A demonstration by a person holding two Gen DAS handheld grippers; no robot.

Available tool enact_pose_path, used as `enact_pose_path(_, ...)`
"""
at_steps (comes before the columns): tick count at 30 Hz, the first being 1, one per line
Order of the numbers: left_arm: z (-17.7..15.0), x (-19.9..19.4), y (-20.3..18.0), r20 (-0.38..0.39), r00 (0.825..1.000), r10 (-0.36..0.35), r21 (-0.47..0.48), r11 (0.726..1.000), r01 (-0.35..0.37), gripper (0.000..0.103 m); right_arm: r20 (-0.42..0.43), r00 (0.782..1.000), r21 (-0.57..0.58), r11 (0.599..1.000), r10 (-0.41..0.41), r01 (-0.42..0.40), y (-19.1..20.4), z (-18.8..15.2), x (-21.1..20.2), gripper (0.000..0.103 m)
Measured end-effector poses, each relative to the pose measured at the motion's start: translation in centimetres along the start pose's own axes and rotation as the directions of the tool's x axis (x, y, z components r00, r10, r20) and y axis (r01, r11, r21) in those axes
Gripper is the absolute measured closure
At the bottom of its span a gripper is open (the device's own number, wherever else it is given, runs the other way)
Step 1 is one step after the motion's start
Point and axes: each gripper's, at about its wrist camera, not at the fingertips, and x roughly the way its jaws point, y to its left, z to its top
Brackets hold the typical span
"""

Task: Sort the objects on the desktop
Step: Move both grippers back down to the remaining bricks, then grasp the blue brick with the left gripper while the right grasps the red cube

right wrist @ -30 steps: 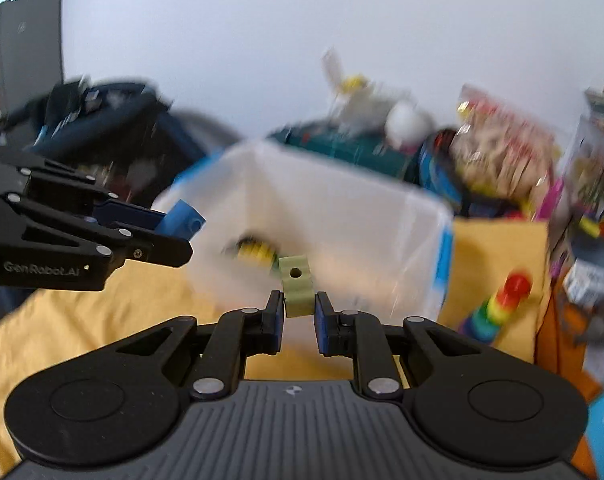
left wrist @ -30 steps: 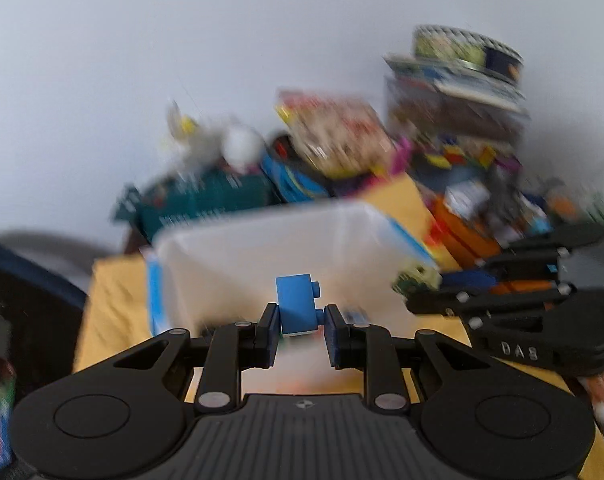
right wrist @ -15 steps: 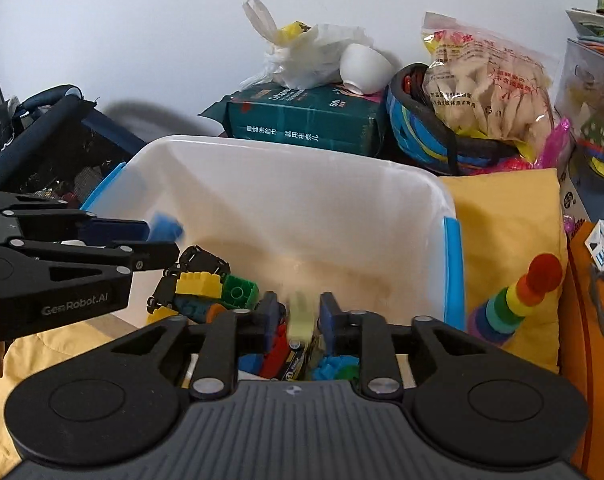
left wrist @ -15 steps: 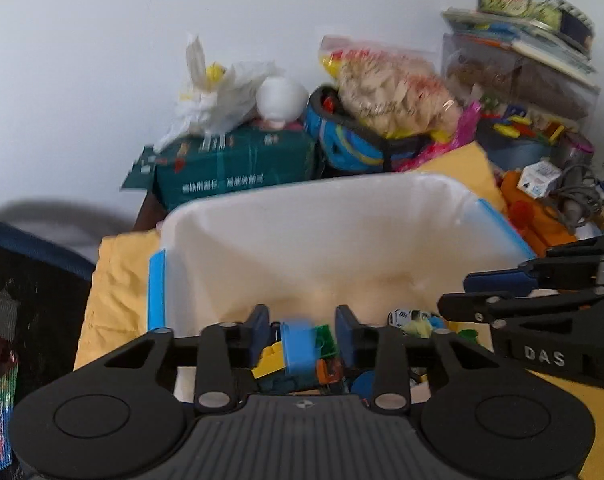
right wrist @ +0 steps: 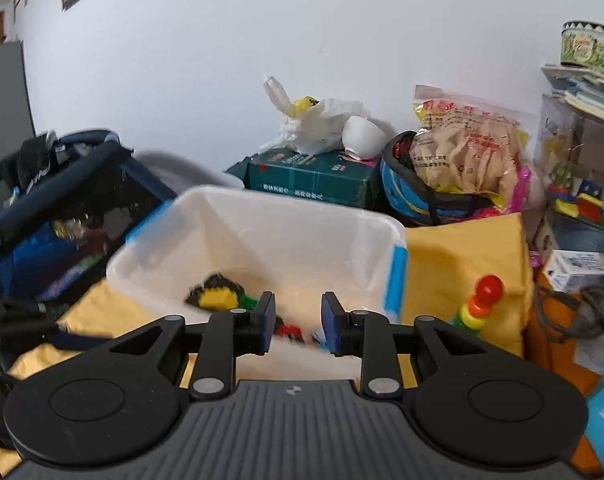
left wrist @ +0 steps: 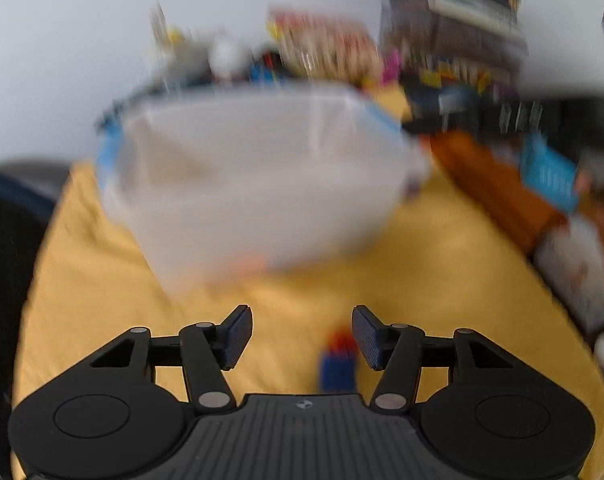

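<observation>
Left tongs (left wrist: 299, 334): spread wide, nothing between the pads; they have just been opening. View badly smeared.
Right tongs (right wrist: 297, 322): apart, nothing between them; they too have just been opening. They hang over the near edge of the bin (right wrist: 237, 200).
Bin: white tub with blue clips, standing on the yellow cloth (left wrist: 442, 264) of the bench. Blocks (right wrist: 217, 298) lie loose on its floor; yellow, green and red show.
Stray block (left wrist: 338, 362): blue with a red bit, on the cloth just before my left tongs, nearer the right pad than the left. Outside the bin. Too blurred to read its shape.
Ring stack (right wrist: 480, 304): upright on the cloth, just right of the bin.
Risk, stray block: it sits off-centre in my left tongs. Closing from here, I judge the right pad meets it first and shoves it across the cloth.
Risk, blur: left view too smeared to aim by. A rushed close could pinch cloth with the block.
Risk, bin: it looks light. A knock on its near wall from my right tongs could slide or tip it.
Risk, ring stack: a wide right swing could topple it.
</observation>
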Motion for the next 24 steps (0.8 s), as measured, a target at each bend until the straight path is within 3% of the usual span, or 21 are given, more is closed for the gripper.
enact_pose_path(4, -2.3, 3.1, -1.9, -0.083, 0.997, 0.010, 0.035, 0.999, -0.008, 0.044, -0.066, 0.998, 0.028, 0.999, -0.019, 0.020, -0.7, -2.7, 0.5, 0.066)
enact_pose_path(11, -2.9, 5.5, -3.1, -0.102, 0.994, 0.027, 0.048, 0.999, -0.022, 0.044, -0.196, 0.980, 0.065, 0.997, -0.026, 0.039, -0.6, -7.7, 1.7, 0.066)
enact_pose_path(12, -2.9, 5.7, -2.8, -0.101, 0.994, 0.029, 0.047, 0.999, -0.025, 0.046, -0.205, 0.978, 0.068, 0.997, -0.023, 0.037, -0.5, -8.3, 1.6, 0.066)
enact_pose_path(14, -3.1, 6.8, -2.6, -0.118, 0.993, 0.016, 0.041, 0.999, -0.011, 0.069, -0.222, 0.975, 0.072, 0.997, -0.011, 0.028, -0.3, -9.2, 1.7, 0.066)
enact_pose_path(15, -3.2, 6.9, -2.3, -0.113, 0.994, 0.000, 0.027, 1.000, 0.003, 0.069, -0.233, 0.972, 0.071, 0.997, -0.003, 0.020, -0.1, -9.5, 1.8, 0.066)
enact_pose_path(18, -3.5, 6.0, -1.3, -0.124, 0.992, -0.030, 0.005, 1.000, 0.031, 0.069, -0.259, 0.966, 0.073, 0.997, 0.024, -0.005, 0.6, -10.3, 2.1, 0.066)
enact_pose_path(24, -5.6, 3.1, 1.7, -0.159, 0.987, -0.003, -0.051, 0.999, -0.005, 0.069, -0.268, 0.954, 0.085, 0.989, 0.138, -0.119, 2.9, -10.6, 3.6, 0.066)
